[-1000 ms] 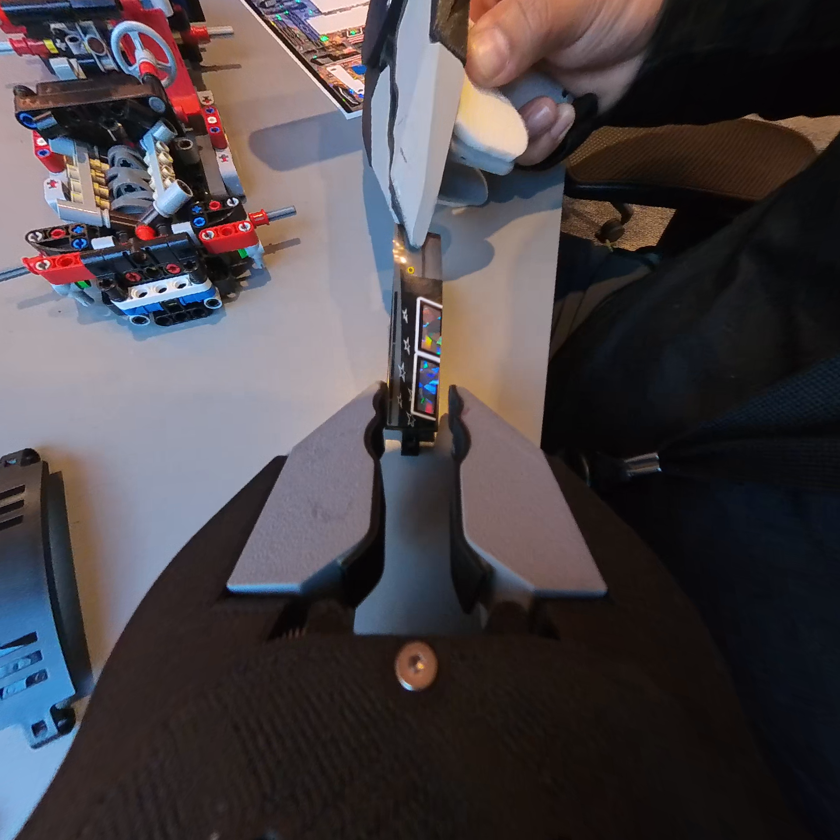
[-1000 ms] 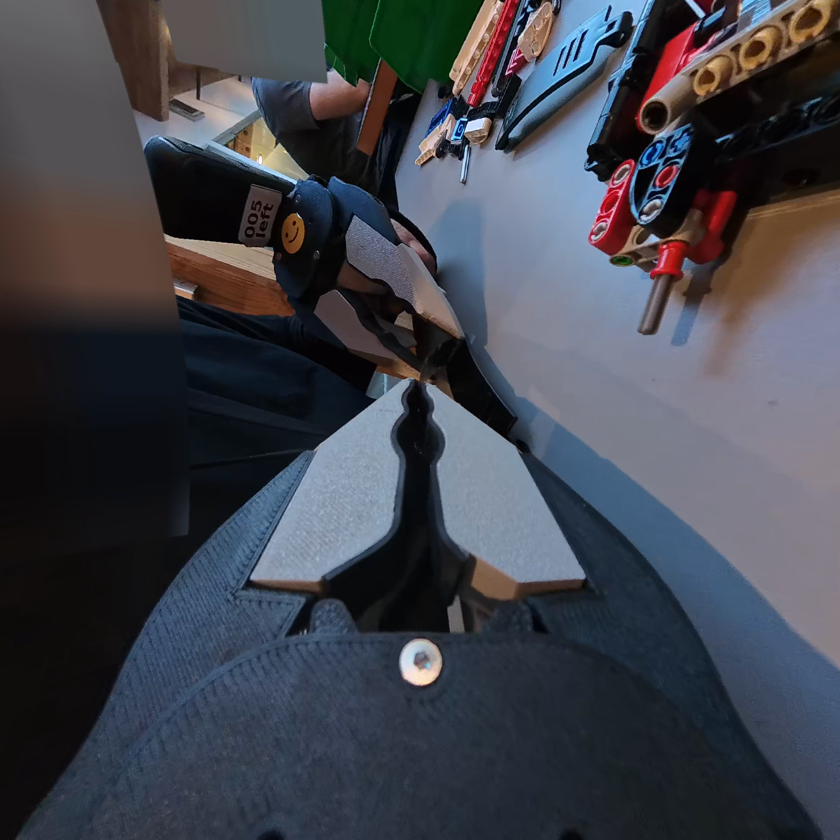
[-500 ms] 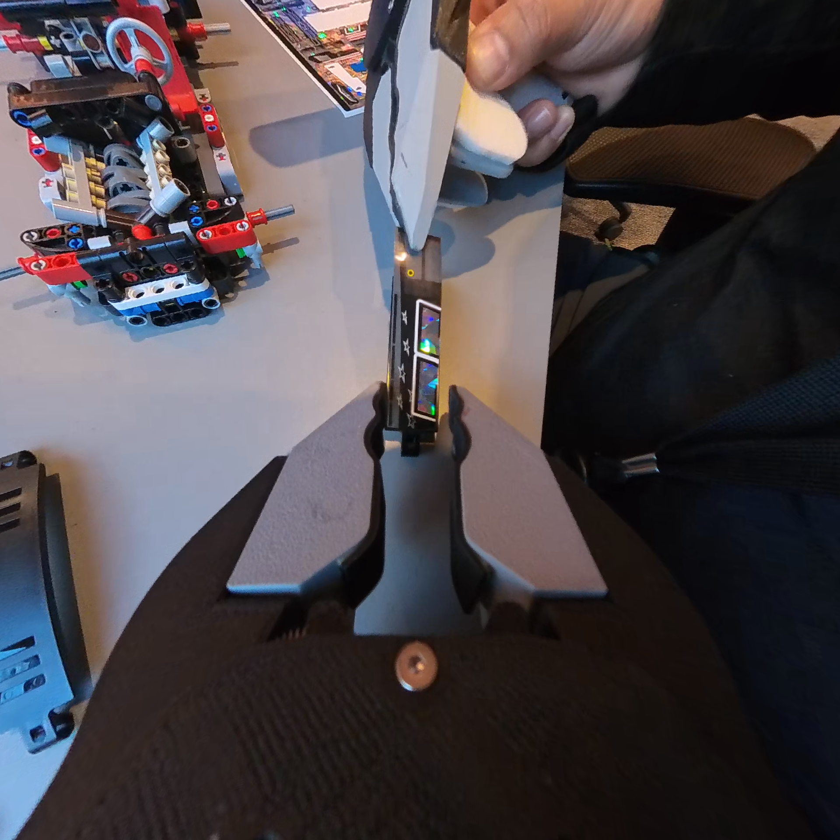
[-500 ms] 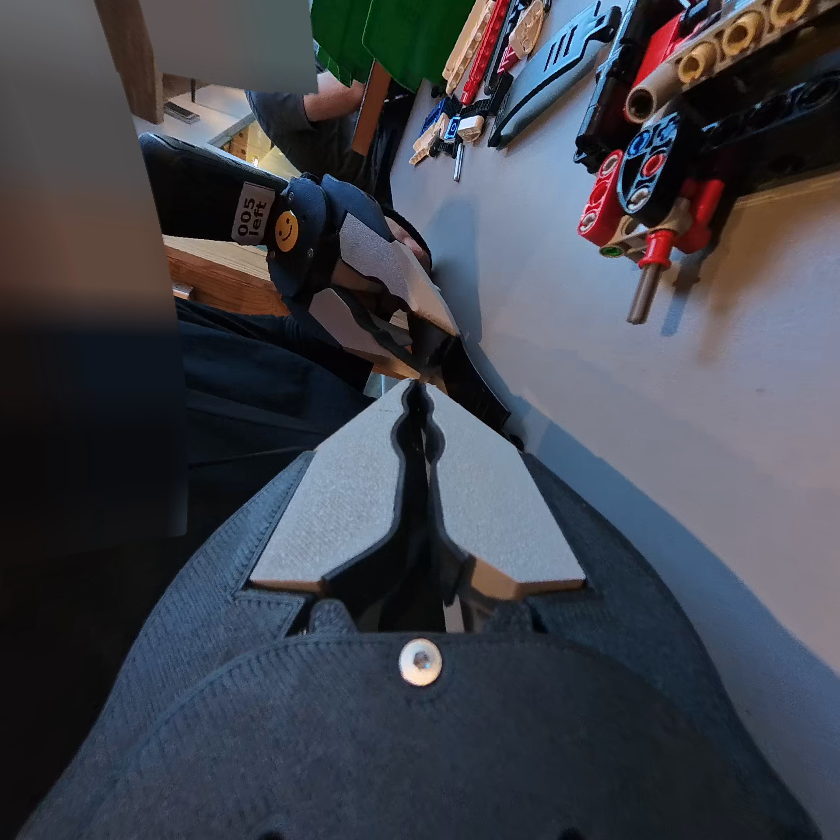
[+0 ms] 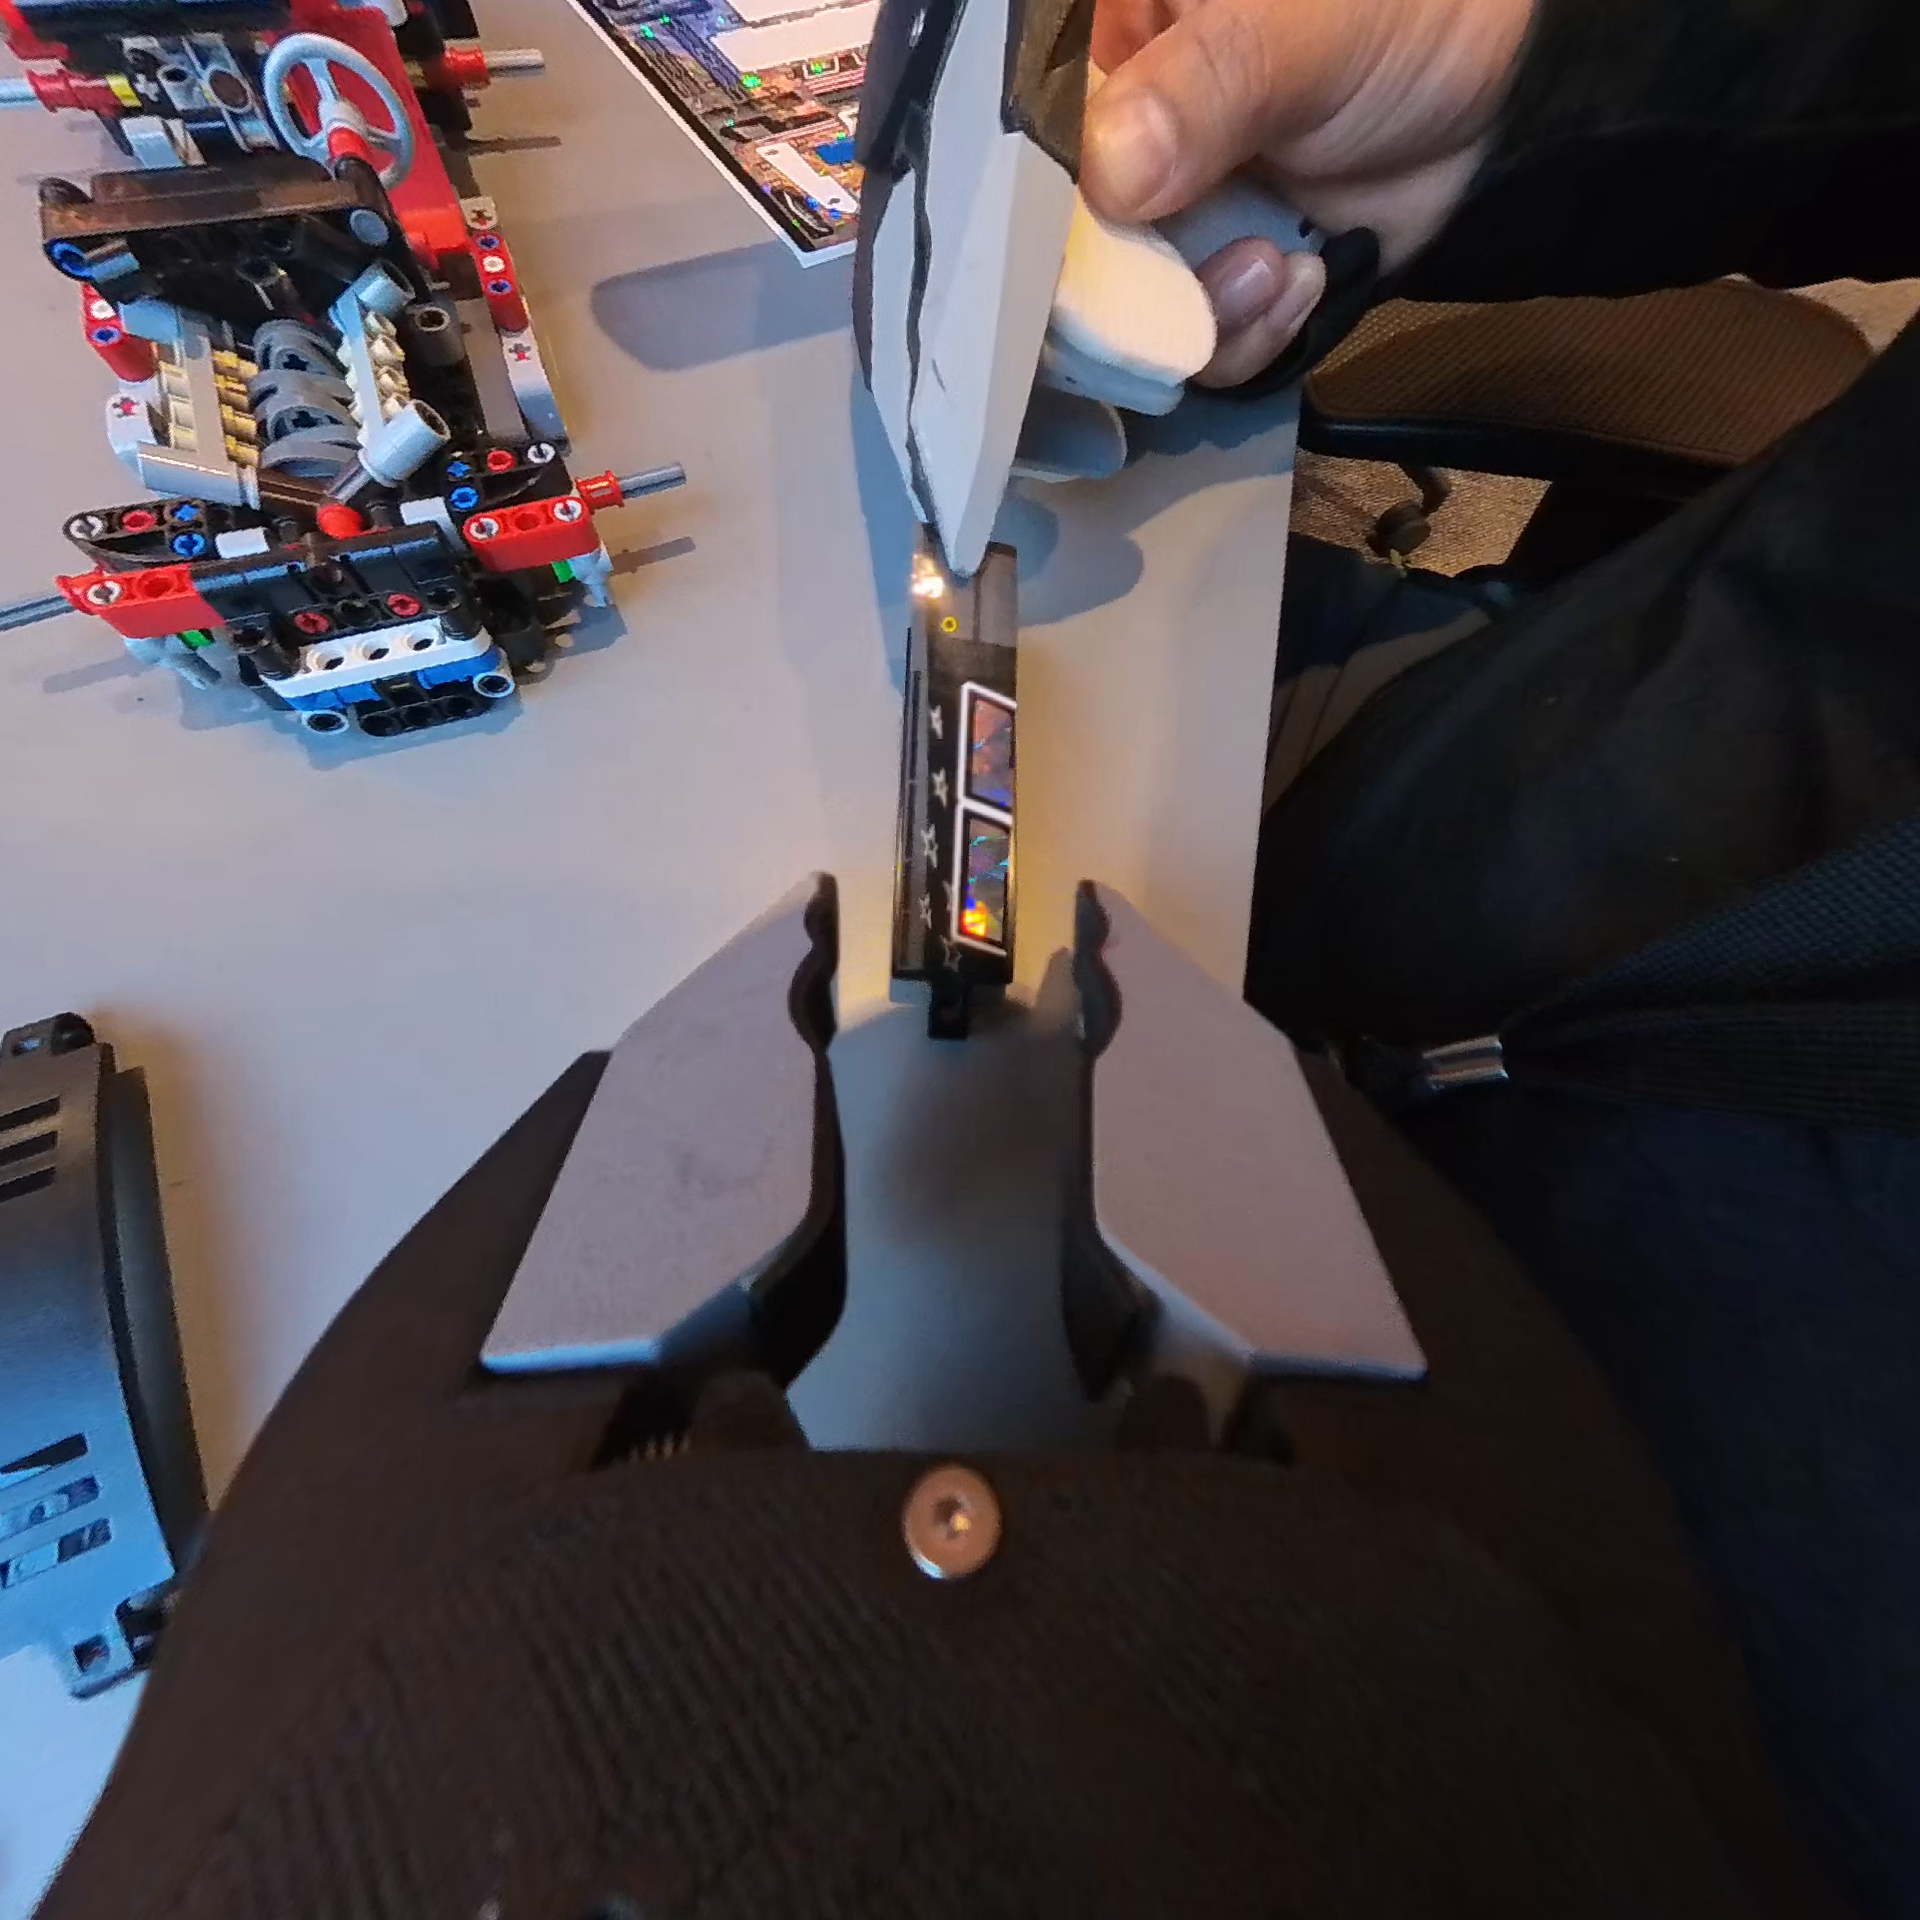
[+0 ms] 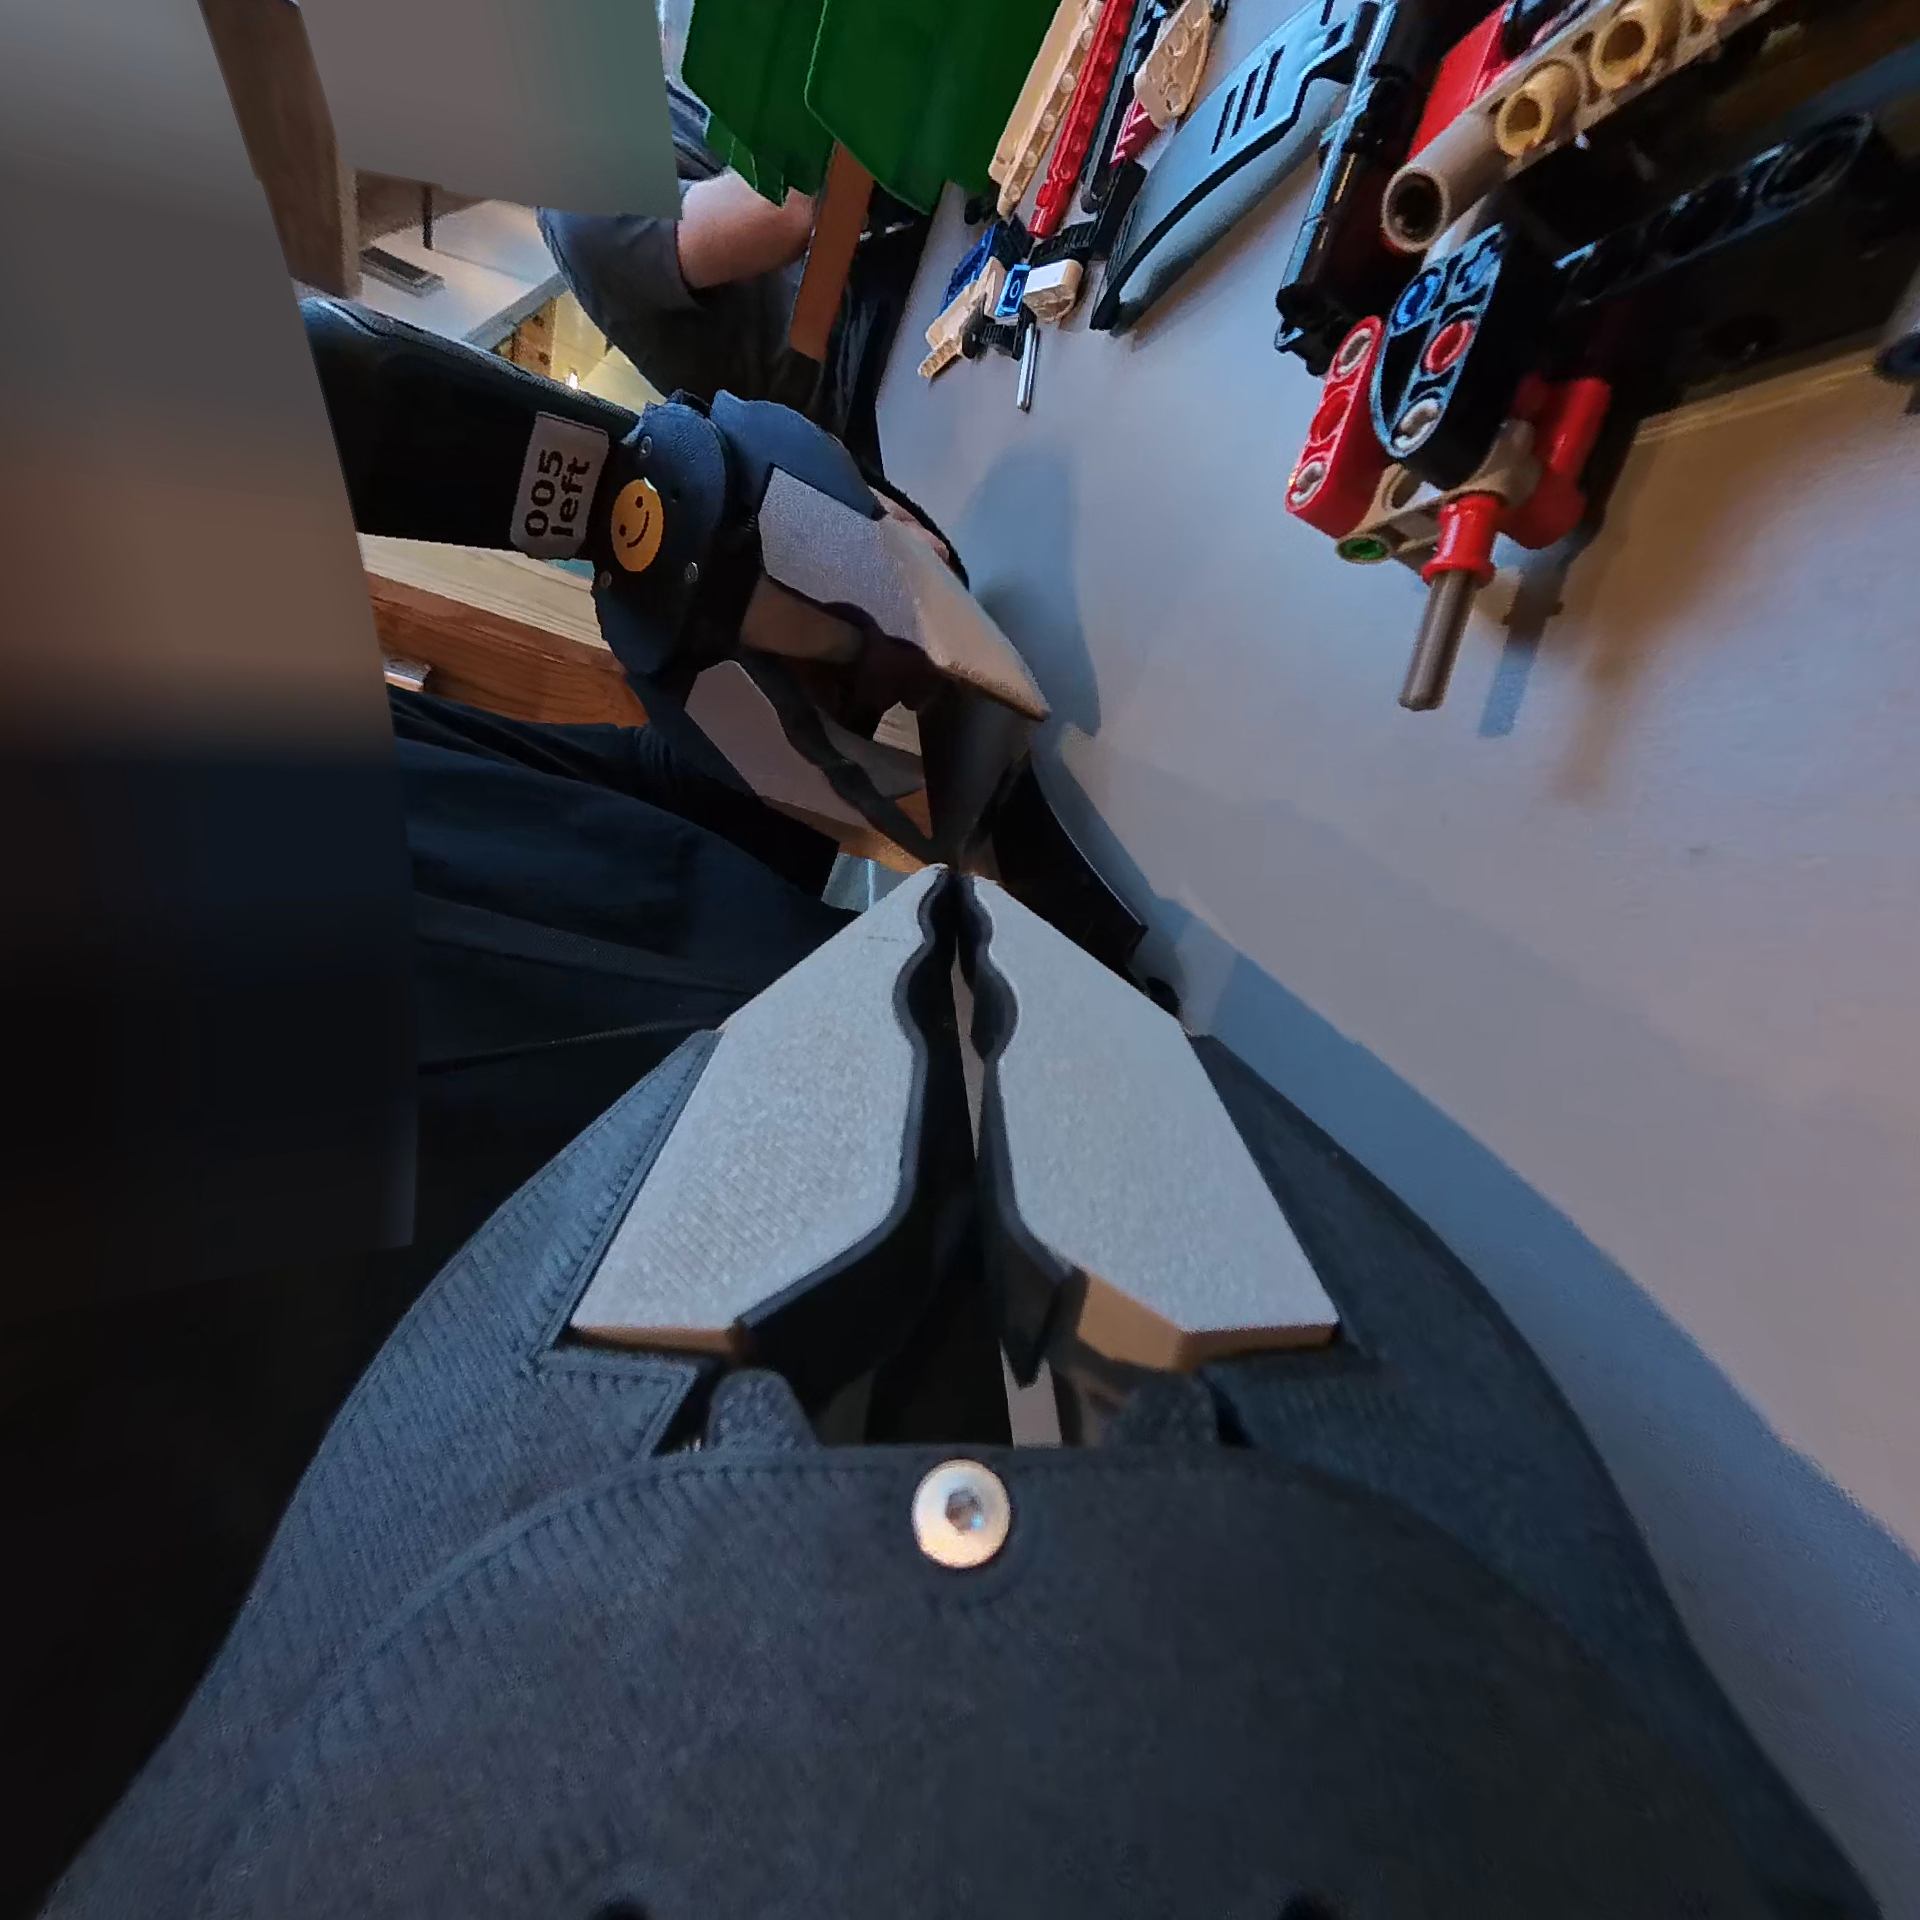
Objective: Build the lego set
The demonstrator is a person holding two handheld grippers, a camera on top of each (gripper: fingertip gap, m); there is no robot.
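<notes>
A long black panel (image 5: 961, 790) with shiny holographic stickers stands on edge over the table's near edge. My left gripper (image 5: 954, 906) is open, one finger on each side of the panel's near end without touching it. My right gripper (image 5: 951, 545), held by a hand, comes down from above and is shut on the panel's far end. In the right wrist view my right gripper (image 6: 954, 885) is shut, with the dark panel (image 6: 1075, 878) just beyond its tips and the left gripper (image 6: 977, 779) opposite. The part-built red and black car chassis (image 5: 312, 416) lies on the table to the left.
The instruction booklet (image 5: 769, 104) lies at the far side. A black curved body panel (image 5: 62, 1299) sits at the near left. In the right wrist view, loose tan, red and black parts (image 6: 1049, 218) lie beyond the chassis (image 6: 1455, 343). The table edge (image 5: 1273, 727) runs right of the panel. Left tips to right tips: about 5 cm.
My left gripper has opened and let go of the panel's near end. My right gripper has closed tighter on the far end and holds the panel alone.
</notes>
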